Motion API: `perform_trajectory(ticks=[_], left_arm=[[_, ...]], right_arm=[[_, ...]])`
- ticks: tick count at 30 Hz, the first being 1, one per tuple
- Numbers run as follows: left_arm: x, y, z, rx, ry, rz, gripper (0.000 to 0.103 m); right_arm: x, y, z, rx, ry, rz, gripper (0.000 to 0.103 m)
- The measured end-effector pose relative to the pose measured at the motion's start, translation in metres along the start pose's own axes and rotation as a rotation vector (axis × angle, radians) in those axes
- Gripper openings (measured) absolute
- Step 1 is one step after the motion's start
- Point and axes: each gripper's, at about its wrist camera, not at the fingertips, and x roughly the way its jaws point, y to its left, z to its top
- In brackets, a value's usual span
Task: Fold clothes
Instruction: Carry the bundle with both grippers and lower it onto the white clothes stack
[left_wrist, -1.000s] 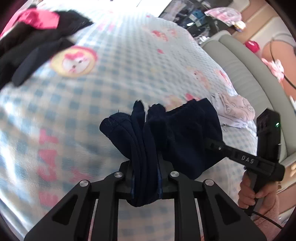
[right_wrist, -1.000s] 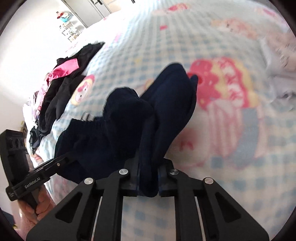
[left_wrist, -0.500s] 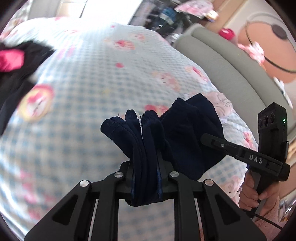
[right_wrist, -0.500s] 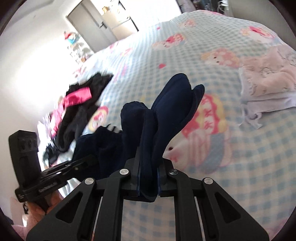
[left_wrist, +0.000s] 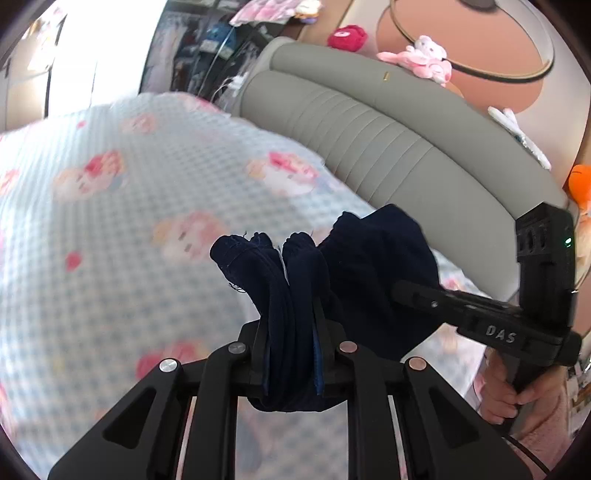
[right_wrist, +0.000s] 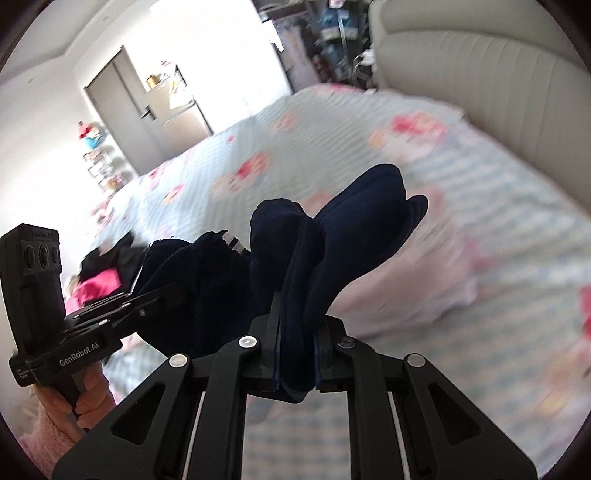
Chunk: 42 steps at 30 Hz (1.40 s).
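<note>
The left claw (left_wrist: 291, 354) is clenched on a bunched fold of a dark navy garment (left_wrist: 369, 273), several layers squeezed between its fingers. The right claw (right_wrist: 295, 354) is clenched on another bunch of the same garment (right_wrist: 354, 236), so the cloth hangs between the two, lifted clear above the bed (left_wrist: 110, 229). In the left wrist view the right claw's tip (left_wrist: 402, 288) reaches into the cloth from the right, with a hand (left_wrist: 506, 395) around its handle. In the right wrist view the left claw (right_wrist: 162, 299) bites the cloth from the left, held by a hand (right_wrist: 85, 398) in a fuzzy pink sleeve (right_wrist: 44, 432). The bed has a blue checked cover with pink cartoon prints and a padded grey headboard (left_wrist: 369, 125). A pile of black and pink clothes (right_wrist: 107, 273) lies near the bed's far left edge, blurred
</note>
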Motion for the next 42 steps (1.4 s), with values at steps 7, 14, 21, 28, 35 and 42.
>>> perform_trajectory(ticks=[7,14,21,28,35,42], left_arm=[[0.076,-0.006,0.036,0.006,0.020,0.028,0.017],[0.157,0.028,0.007,-0.080,0.197,0.059,0.021],[0.135,0.056,-0.004,-0.221,0.043,0.099,0.042],[0.121,0.010,-0.006,-0.045,-0.014,-0.003,0.040],[0.187,0.012,-0.032,-0.133,0.227,0.051,0.041],[0.167,0.015,-0.025,-0.180,0.230,0.024,0.044]], right_arm=[[0.013,-0.055,0.056,0.013,-0.037,-0.085,0.011],[0.083,-0.097,0.044,-0.010,0.065,-0.191,0.012],[0.083,-0.111,0.036,0.036,0.047,-0.186,0.014],[0.089,-0.122,0.032,0.076,0.041,-0.194,0.017],[0.095,-0.127,0.025,0.081,0.048,-0.222,0.022],[0.086,-0.120,0.026,0.065,0.026,-0.244,0.034]])
